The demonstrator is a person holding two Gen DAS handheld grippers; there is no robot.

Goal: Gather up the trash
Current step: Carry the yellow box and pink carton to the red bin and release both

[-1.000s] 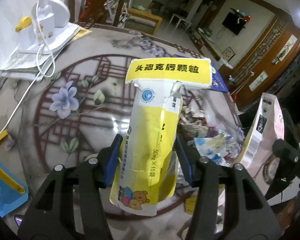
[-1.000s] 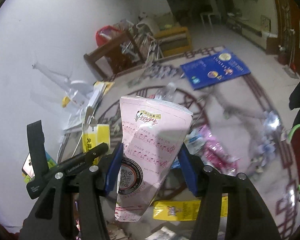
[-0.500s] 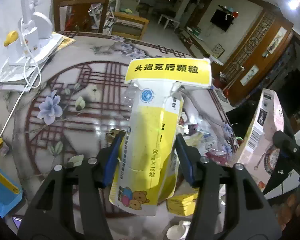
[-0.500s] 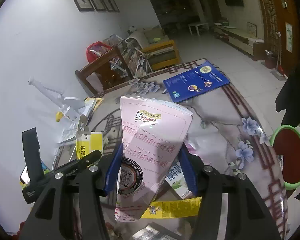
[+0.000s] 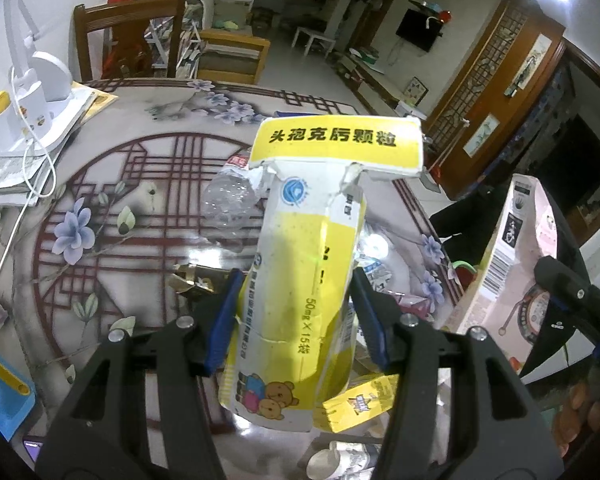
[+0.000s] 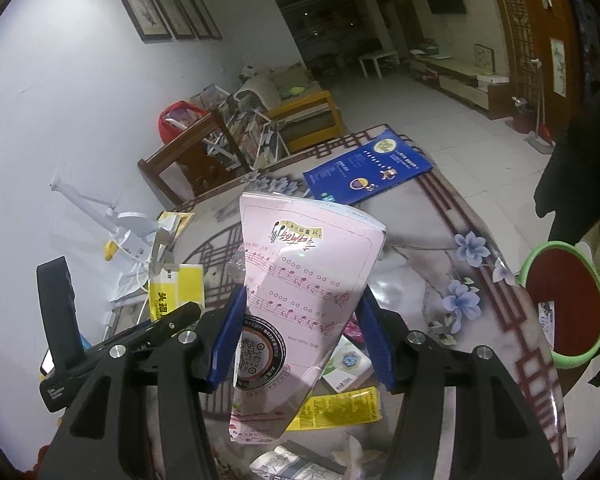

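The left claw [image 5: 294, 324] was clamped on a flattened yellow-and-white medicine box [image 5: 300, 272], its blue pads pressing both sides of the carton, which stood upright above the worktop [image 5: 112, 216] with its torn top flap spread wide. The right claw [image 6: 302, 334] gripped a pink carton [image 6: 300, 280] printed with music notes, likewise squeezed between the blue pads and held clear of the surface. Taking the medicine box as the landmark: a crushed clear plastic bottle [image 5: 230, 204] lay just behind it to the left, a crumpled gold wrapper [image 5: 192, 280] sat beside its lower left, and a yellow packet [image 5: 360, 402] lay below its right corner. The pink carton showed well to its right in the left wrist view. Far to its left a white desk lamp [image 5: 32, 92] stood on a stack of papers. In the right wrist view a blue booklet [image 6: 368, 168] lay at the worktop's far edge, and a green-rimmed bin [image 6: 562, 312] stood beyond the worktop's right edge.
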